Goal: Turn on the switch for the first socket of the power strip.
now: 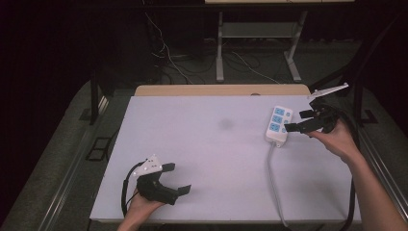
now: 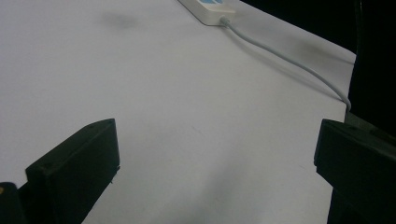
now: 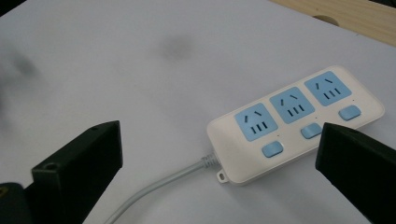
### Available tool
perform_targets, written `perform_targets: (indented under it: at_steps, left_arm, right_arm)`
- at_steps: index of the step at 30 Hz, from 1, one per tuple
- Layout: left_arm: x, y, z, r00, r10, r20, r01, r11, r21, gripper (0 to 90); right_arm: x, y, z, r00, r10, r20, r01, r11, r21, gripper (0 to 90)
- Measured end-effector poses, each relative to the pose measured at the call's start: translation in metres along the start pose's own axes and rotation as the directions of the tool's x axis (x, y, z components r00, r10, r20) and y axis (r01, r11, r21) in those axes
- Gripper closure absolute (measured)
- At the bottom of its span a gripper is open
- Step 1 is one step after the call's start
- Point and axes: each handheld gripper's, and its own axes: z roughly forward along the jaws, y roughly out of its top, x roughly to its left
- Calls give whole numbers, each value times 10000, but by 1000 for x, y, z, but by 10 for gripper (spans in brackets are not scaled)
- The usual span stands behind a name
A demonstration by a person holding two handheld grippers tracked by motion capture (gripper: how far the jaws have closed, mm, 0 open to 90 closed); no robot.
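Down near me, my left gripper (image 1: 175, 178) waits open on the white table (image 1: 207, 159). My right gripper (image 1: 299, 121) is open beside the power strip (image 1: 278, 123) at the far right. If I rush, I could push it off the edge.

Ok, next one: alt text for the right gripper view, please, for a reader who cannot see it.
A white power strip with three blue sockets and three blue switches lies on a white table, its grey cord running off toward the bottom edge. The right gripper looks down at it with both black jaws spread wide, holding nothing.
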Motion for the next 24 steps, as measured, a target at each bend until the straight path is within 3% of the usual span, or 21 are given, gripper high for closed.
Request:
perform_targets:
  at_steps: [21,24]
  left_arm:
    - [1,0,0,10000,38,9,-38,10000,-10,0]
    - [1,0,-1,10000,16,3,-16,10000,-38,0]
  right_arm:
    - [-33,-3,19,9980,639,-19,-640,9972,-383,2]
    - [-36,-3,22,9975,702,85,-698,9968,-396,82]
